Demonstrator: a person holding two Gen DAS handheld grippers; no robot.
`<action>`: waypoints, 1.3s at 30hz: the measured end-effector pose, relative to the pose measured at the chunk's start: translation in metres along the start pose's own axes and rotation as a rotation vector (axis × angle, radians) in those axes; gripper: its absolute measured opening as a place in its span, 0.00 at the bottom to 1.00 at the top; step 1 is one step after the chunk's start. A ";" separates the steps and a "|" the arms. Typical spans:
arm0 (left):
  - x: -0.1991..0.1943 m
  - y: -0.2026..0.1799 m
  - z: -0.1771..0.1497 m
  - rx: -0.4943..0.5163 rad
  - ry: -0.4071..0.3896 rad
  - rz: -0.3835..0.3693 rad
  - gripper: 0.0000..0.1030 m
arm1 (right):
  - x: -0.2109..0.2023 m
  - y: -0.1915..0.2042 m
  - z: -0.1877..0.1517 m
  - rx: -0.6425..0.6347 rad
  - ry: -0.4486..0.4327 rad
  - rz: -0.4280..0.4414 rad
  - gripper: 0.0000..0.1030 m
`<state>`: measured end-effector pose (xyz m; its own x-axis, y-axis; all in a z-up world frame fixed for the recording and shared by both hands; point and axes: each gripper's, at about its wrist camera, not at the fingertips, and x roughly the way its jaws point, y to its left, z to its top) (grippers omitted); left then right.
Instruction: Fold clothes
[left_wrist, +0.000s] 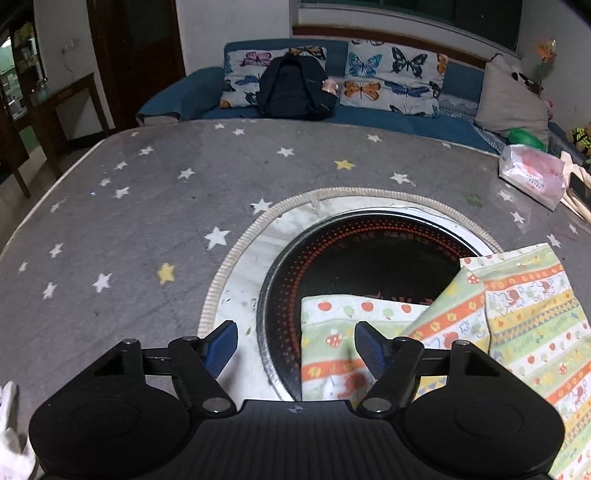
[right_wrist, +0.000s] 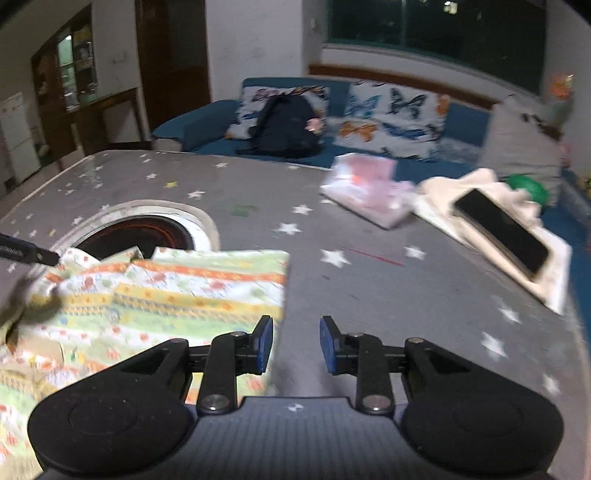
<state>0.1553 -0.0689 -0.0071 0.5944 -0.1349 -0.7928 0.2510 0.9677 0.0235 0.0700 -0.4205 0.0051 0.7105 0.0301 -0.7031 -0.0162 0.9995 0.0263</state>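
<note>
The striped cloth lies folded on the table, partly over the round black hole. Left gripper is wide, right gripper narrow; both hold nothing, maybe ready to grab.

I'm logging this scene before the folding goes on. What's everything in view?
striped patterned cloth garment: one, green-orange-white, near table edge, partly over the hob
round black hob: one, set in the table
grey star-print tablecloth: one, covers table
pink-white plastic packet: one, far side
black phone: one, on cream cloth
black backpack: one, on blue sofa
butterfly cushions: two
left gripper: fingers open
right gripper: fingers open, at garment's edge
</note>
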 end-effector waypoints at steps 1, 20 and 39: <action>0.004 -0.002 0.001 0.005 0.004 -0.002 0.72 | 0.009 0.001 0.005 0.005 0.008 0.018 0.26; 0.013 -0.014 0.015 0.031 -0.072 -0.181 0.10 | 0.090 0.005 0.037 -0.027 0.066 0.076 0.07; 0.030 -0.024 0.037 0.039 -0.237 -0.089 0.47 | 0.072 0.028 0.040 -0.139 -0.066 0.001 0.33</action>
<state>0.1952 -0.1039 -0.0084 0.7297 -0.2698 -0.6284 0.3370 0.9414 -0.0129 0.1491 -0.3910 -0.0163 0.7553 0.0351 -0.6545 -0.1110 0.9910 -0.0749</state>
